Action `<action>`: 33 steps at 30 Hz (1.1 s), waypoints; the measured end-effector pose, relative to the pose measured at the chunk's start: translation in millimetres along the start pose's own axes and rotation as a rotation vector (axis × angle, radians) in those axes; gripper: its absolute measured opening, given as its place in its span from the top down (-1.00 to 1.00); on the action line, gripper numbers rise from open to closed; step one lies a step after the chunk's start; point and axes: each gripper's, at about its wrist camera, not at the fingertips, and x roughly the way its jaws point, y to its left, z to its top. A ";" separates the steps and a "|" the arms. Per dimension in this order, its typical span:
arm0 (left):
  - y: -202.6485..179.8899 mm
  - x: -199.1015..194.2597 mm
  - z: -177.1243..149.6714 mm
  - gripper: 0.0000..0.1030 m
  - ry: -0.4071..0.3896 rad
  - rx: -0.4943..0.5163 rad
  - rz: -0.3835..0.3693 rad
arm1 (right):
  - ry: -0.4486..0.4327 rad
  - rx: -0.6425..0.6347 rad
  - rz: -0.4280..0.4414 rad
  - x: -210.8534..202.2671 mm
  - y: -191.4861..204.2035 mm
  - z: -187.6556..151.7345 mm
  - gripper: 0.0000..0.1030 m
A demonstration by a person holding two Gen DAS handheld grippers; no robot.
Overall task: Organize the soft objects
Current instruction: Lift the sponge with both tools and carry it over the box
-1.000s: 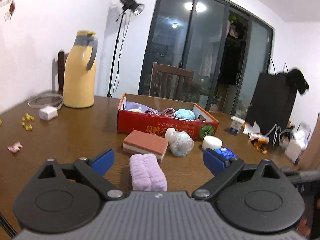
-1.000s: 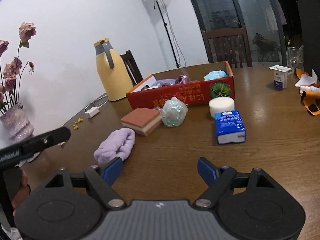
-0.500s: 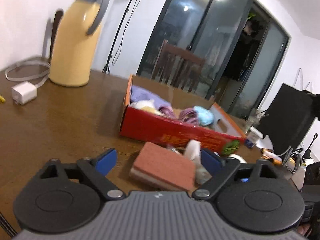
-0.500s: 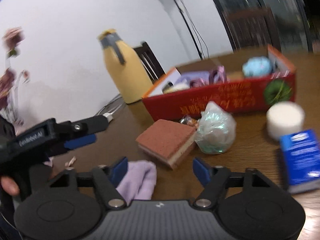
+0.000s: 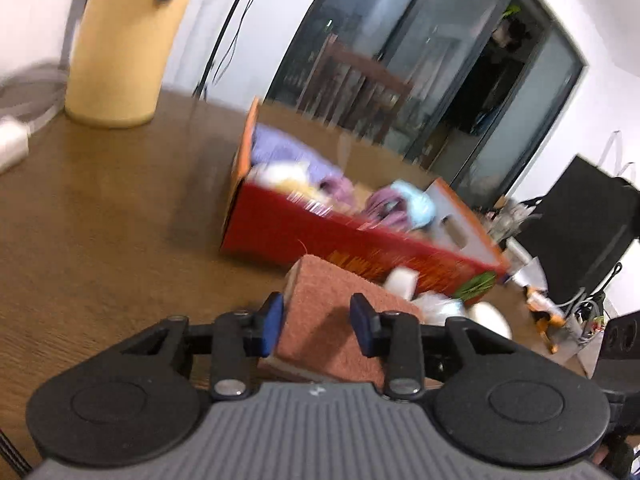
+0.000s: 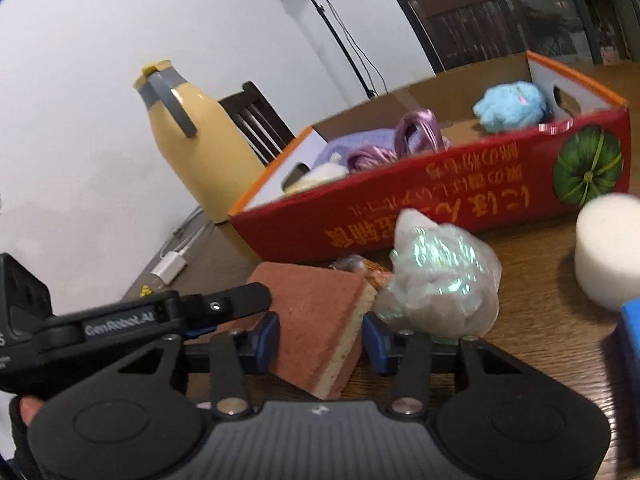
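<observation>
A red-brown sponge (image 5: 320,280) with a yellow underside lies on the wooden table in front of the red cardboard box (image 5: 320,236). My left gripper (image 5: 316,320) is closing over it: one pad is at its left edge and the other casts a shadow on its top. My right gripper (image 6: 320,338) is closing too, with the sponge (image 6: 316,300) between its pads and a thin gap on the right side. One of the left gripper's fingers (image 6: 240,300) reaches across the sponge's left corner. The box (image 6: 440,200) holds a blue fluffy toy (image 6: 508,108) and purple soft things.
An iridescent plastic bag (image 6: 440,280) touches the sponge's right side. A white foam cylinder (image 6: 608,248) and a blue packet (image 6: 632,340) lie further right. A yellow jug (image 5: 120,60) and a white charger (image 6: 170,266) stand at the left. A gloved hand (image 6: 20,412) holds the left gripper.
Both grippers have moved forward to the sponge, which now sits between both pairs of jaws. Both pairs have narrowed a lot. The purple towel has dropped out of view.
</observation>
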 end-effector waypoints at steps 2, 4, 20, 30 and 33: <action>-15.6 -25.9 -0.6 0.28 -0.038 0.021 -0.022 | -0.041 -0.065 0.014 -23.9 11.6 2.8 0.16; -33.0 -47.1 -5.6 0.28 -0.062 0.049 -0.034 | -0.058 -0.123 0.025 -51.9 20.7 1.4 0.16; -141.1 -110.6 -160.1 0.26 0.036 0.116 0.005 | 0.109 -0.148 -0.042 -197.6 -5.8 -109.6 0.12; -129.1 -122.8 -175.6 0.00 0.065 0.086 -0.011 | 0.019 -0.066 -0.082 -220.2 -18.2 -126.2 -0.05; -122.4 -115.0 -173.1 0.00 0.086 0.048 -0.024 | 0.013 -0.059 -0.092 -216.8 -19.4 -126.0 -0.05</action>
